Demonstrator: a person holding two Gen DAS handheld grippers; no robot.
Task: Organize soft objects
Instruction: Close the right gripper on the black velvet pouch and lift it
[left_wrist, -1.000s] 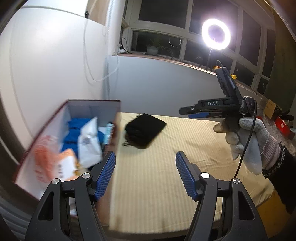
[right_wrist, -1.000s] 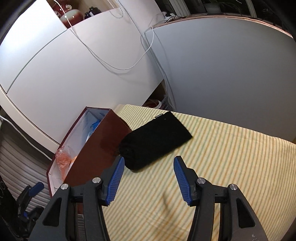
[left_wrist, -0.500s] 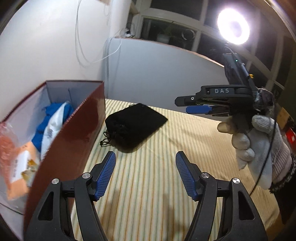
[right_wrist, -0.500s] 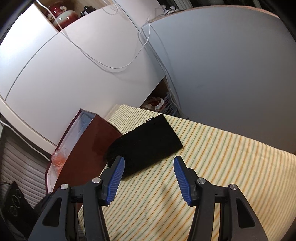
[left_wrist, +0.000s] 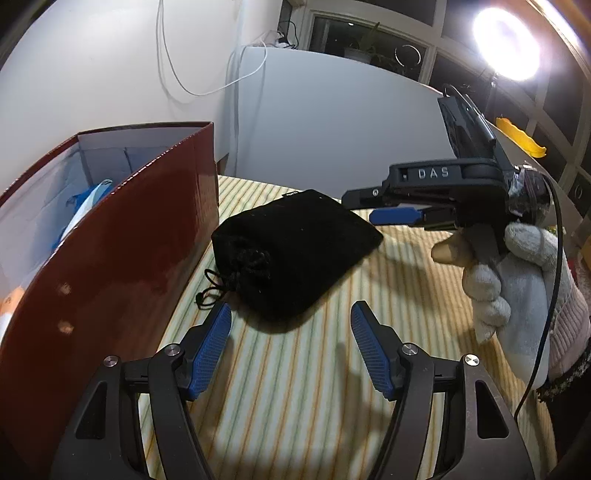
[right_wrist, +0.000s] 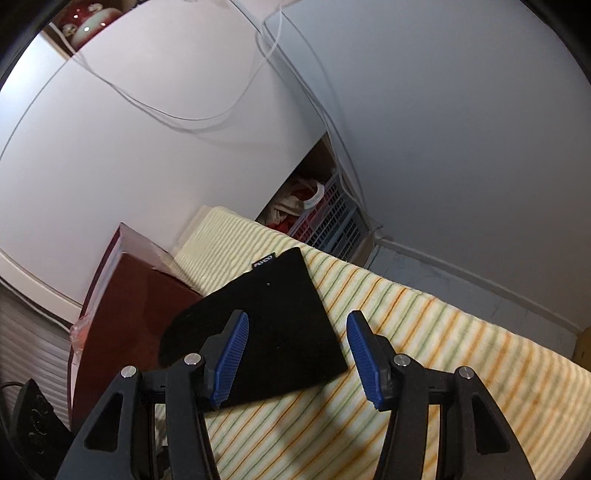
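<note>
A black drawstring pouch (left_wrist: 295, 251) lies on the striped cloth beside a dark red box (left_wrist: 122, 251). My left gripper (left_wrist: 291, 314) hangs open just in front of its tied end, nothing between the pads. In the left wrist view the right gripper (left_wrist: 391, 210), held by a gloved hand (left_wrist: 517, 280), hovers over the pouch's far right corner. From the right wrist view the pouch (right_wrist: 273, 325) lies flat under my open right gripper (right_wrist: 295, 325), whose left finger (right_wrist: 231, 354) crosses over it without touching. The box (right_wrist: 125, 317) stands to the left.
The box holds a blue cloth and white packet (left_wrist: 85, 206) inside. The striped cloth (left_wrist: 295, 387) covers the table. White panels (right_wrist: 461, 129) close off the back, with a crate (right_wrist: 328, 221) in a gap behind. A ring light (left_wrist: 506, 48) glares at upper right.
Both grippers have come down and closer to the black pouch, which now looms larger. The left view swung from the box's inside to its outer red wall. Jaw widths are unchanged.
</note>
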